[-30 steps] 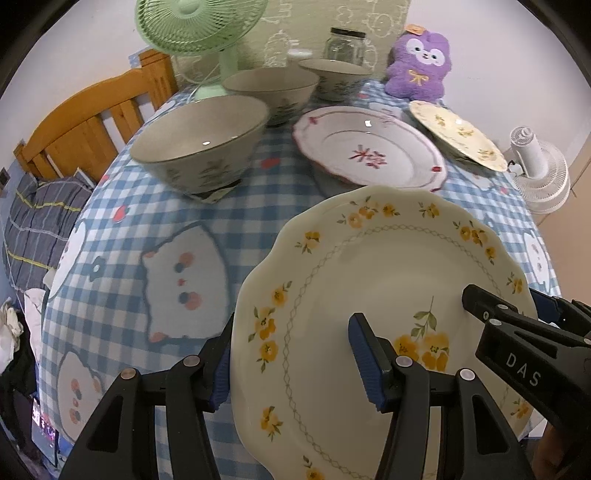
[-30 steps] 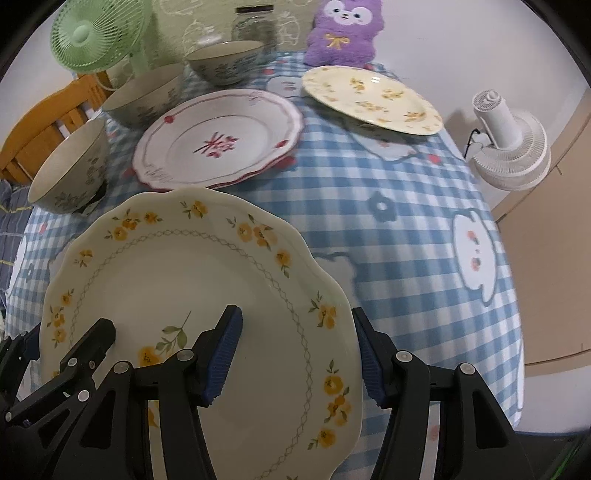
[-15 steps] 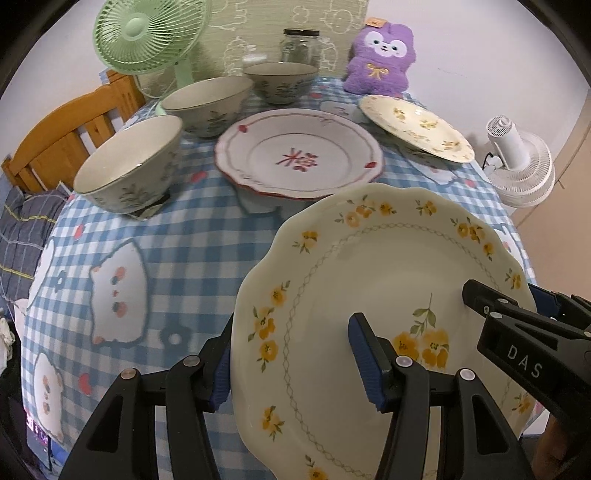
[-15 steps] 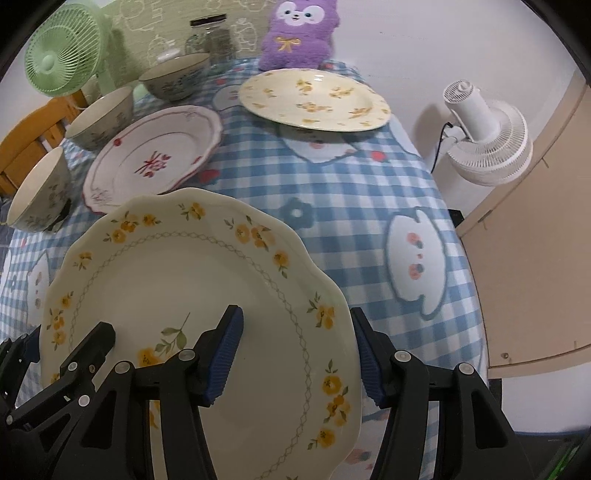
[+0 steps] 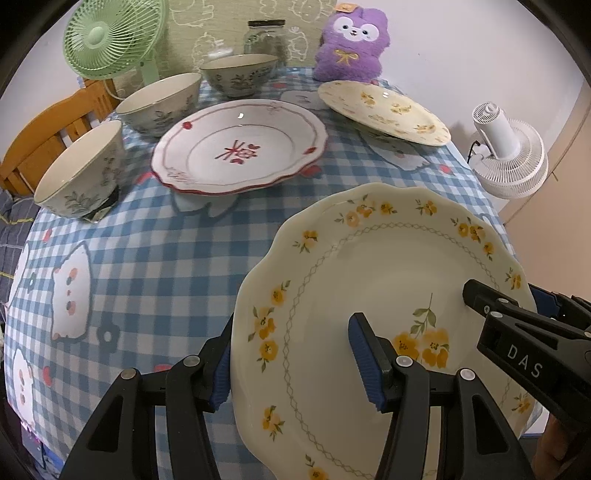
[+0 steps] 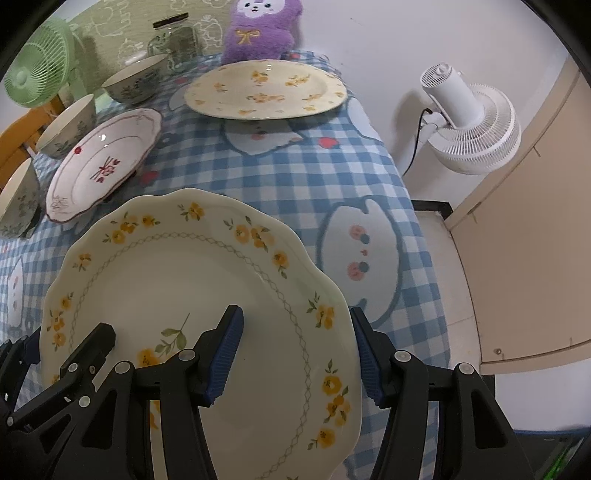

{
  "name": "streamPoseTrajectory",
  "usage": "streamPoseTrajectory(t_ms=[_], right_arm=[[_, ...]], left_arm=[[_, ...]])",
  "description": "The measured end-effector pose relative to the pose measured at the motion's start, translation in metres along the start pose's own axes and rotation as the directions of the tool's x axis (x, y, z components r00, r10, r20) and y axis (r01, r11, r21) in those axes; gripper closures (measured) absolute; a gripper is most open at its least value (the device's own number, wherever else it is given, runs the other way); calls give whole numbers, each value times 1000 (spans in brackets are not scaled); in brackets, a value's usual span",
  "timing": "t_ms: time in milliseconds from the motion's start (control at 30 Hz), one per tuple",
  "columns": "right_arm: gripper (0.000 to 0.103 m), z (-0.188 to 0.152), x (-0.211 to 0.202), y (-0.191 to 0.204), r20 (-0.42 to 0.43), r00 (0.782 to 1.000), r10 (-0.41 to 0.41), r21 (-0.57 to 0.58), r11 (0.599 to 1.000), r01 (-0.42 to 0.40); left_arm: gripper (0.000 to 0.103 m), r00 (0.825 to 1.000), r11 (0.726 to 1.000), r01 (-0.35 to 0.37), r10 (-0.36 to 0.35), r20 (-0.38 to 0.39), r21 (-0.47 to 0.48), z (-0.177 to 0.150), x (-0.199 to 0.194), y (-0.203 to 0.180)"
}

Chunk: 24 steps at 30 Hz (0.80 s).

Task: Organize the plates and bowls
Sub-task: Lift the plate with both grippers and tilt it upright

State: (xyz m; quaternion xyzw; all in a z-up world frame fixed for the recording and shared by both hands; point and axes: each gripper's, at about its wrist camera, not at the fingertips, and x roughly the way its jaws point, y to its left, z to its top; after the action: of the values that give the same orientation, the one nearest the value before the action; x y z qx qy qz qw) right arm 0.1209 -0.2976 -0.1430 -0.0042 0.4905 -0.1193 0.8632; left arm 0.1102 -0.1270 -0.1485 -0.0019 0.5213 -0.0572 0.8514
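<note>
A cream scalloped plate with yellow flowers (image 5: 376, 280) (image 6: 177, 280) hangs above the checked tablecloth, held from both sides. My left gripper (image 5: 293, 362) is shut on its left rim, one blue pad on top and one under the edge. My right gripper (image 6: 295, 354) is shut on its right rim the same way. Each view also shows the other gripper's black finger resting on the plate. On the table lie a red-rimmed plate (image 5: 240, 147) (image 6: 103, 166) and a second yellow-flowered plate (image 5: 384, 110) (image 6: 266, 90). Three floral bowls (image 5: 79, 173) (image 5: 159, 101) (image 5: 240, 74) stand in a row at the left.
At the back stand a green fan (image 5: 110, 37), a glass jar (image 5: 266, 35) and a purple plush toy (image 5: 351, 44). A white fan (image 6: 472, 125) and a beige cabinet (image 6: 535, 240) sit off the table's right edge. A wooden chair (image 5: 44, 136) is at the left.
Both grippers have carried the plate to the right across the table. The bowls and red-rimmed plate have slid left in view, and the far yellow plate has drawn closer.
</note>
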Motion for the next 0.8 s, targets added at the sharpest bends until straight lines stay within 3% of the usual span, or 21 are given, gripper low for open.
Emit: streamPoseTrajectory(t_ms=[667, 800], right_arm=[[42, -5, 16, -23, -20, 1000, 22, 18, 1000, -22], [41, -5, 17, -27, -30, 999, 44, 29, 999, -43]], left_arm=[[44, 999, 999, -29, 29, -15, -14, -3, 14, -22], [32, 999, 1000, -22, 22, -42, 9, -1, 18, -27]])
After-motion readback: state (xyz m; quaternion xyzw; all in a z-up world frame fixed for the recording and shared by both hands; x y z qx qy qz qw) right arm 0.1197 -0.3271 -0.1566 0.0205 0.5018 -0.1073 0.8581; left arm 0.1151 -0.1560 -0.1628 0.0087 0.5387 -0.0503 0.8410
